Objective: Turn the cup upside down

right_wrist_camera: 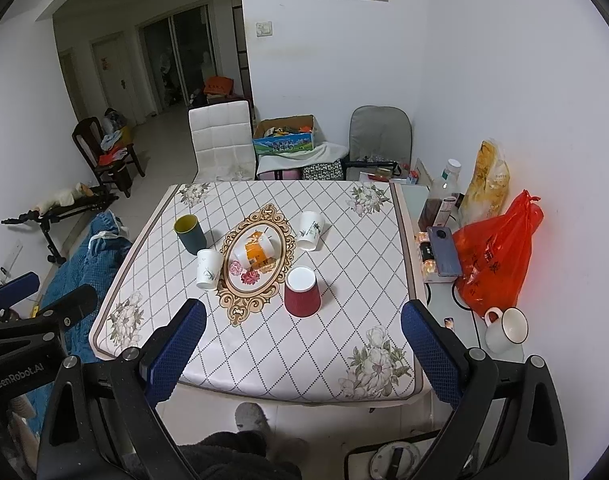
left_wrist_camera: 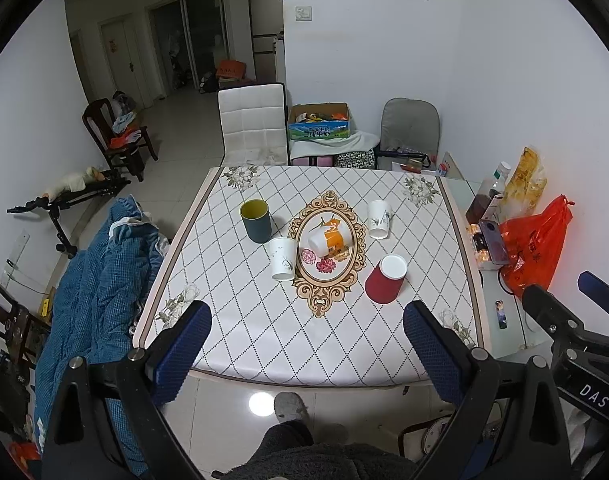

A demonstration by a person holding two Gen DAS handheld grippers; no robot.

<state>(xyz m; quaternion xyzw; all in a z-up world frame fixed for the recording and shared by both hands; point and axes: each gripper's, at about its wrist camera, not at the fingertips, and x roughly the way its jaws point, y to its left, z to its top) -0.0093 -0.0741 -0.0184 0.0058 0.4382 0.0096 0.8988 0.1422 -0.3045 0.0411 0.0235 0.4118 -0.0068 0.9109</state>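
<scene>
Both sets of jaws stand spread wide and released, grasping nothing: the left gripper and the right gripper hover side by side above the near edge of the bench, well short of every cup. Its top carries a white cloth with a diamond grid, flower prints at the corners and an ornate gold oval medallion in the middle.

Five cups sit on it. A dark green cup stands upright, mouth up, at the far left. Just beside it, nearer, a white paper cup with a leaf print stands mouth down. An orange-and-white cup lies tipped on its side on the medallion. A second white leaf-print cup stands mouth down at the far right, and a red cup stands mouth down at the near right, its white base on top.

Right of the cloth, a glass side strip holds an orange plastic bag, a phone, a bottle and a white mug. Beyond the bench are a white padded chair, a grey chair and a cardboard box against a white wall. A blue quilt lies heaped at the left, and a pale tiled floor runs back to a dim hallway.
</scene>
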